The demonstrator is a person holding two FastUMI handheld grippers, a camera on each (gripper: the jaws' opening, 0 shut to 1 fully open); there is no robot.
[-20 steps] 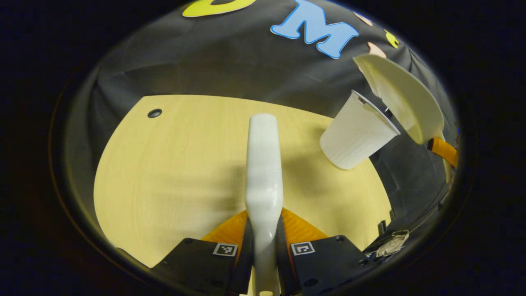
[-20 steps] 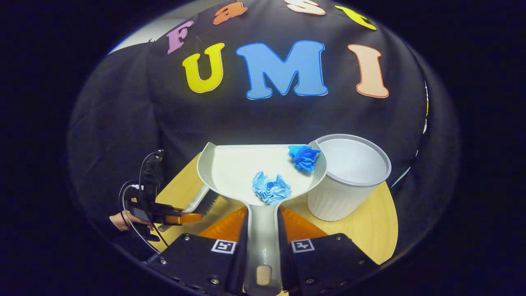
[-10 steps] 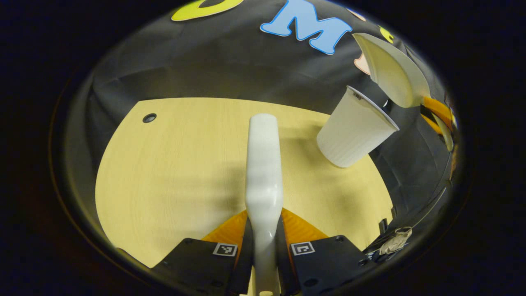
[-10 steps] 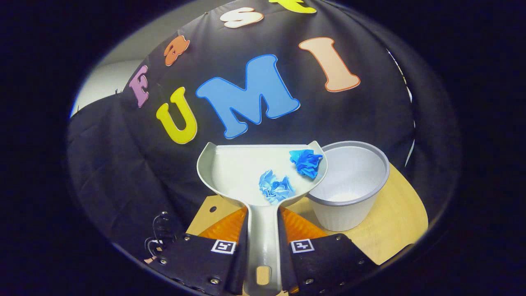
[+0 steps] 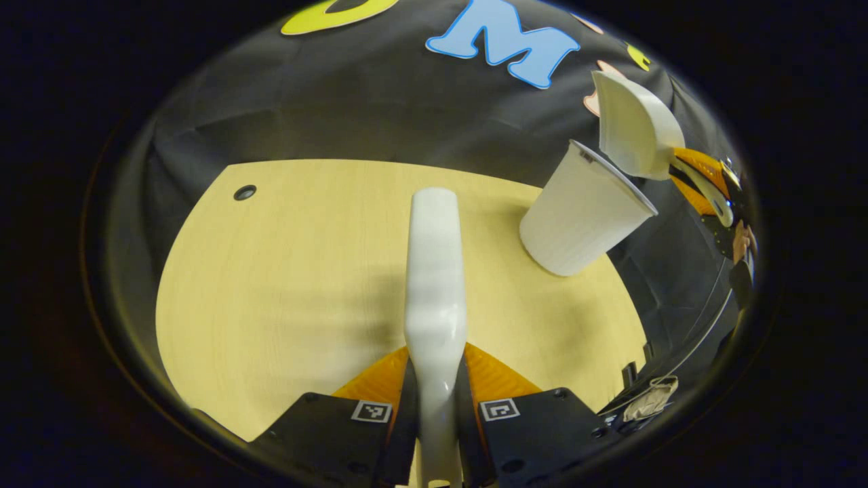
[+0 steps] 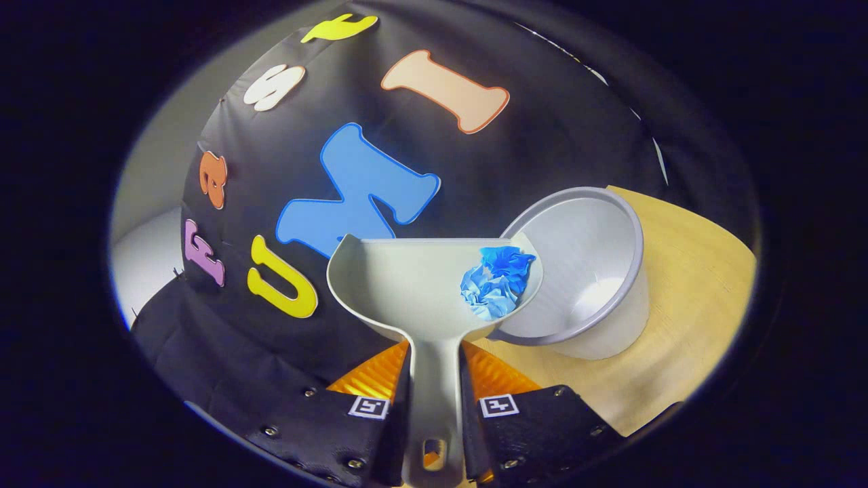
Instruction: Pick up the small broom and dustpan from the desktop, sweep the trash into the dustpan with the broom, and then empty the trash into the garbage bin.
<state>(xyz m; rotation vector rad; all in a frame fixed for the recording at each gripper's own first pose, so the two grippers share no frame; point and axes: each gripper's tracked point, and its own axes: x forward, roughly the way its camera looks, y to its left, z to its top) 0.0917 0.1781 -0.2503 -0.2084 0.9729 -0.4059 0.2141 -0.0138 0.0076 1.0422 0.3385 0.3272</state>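
The right gripper (image 6: 434,369) is clamped on the handle of the dustpan (image 6: 407,285), both fingers pressing its sides, and the pan is rolled toward its right-hand corner. Two crumpled blue paper balls (image 6: 497,281) have gathered in that low corner, touching each other and lying against the pan's side wall, just beside the lip. The white garbage bin (image 6: 590,271) stands on the wooden desktop (image 6: 685,291) directly to that same side, its open mouth facing the pan, and the pan's corner overlaps the bin's rim in the right gripper view. So the relation that matters is this: the trash lies forward and to the right of the right gripper, with the bin's opening immediately beyond it along the line of the tilt. In my judgement the emptying step is under way and needs more roll, or a forward tip along the handle's long axis, to slide the paper over the lip; the risk is a ball slipping past the rim onto the desktop. In the left gripper view the left gripper (image 5: 435,379) holds the broom (image 5: 435,271) by its handle, fingers closed on it, the handle pointing straight ahead above bare desktop, well apart from the bin (image 5: 580,213), over which the dustpan (image 5: 634,129) hangs.
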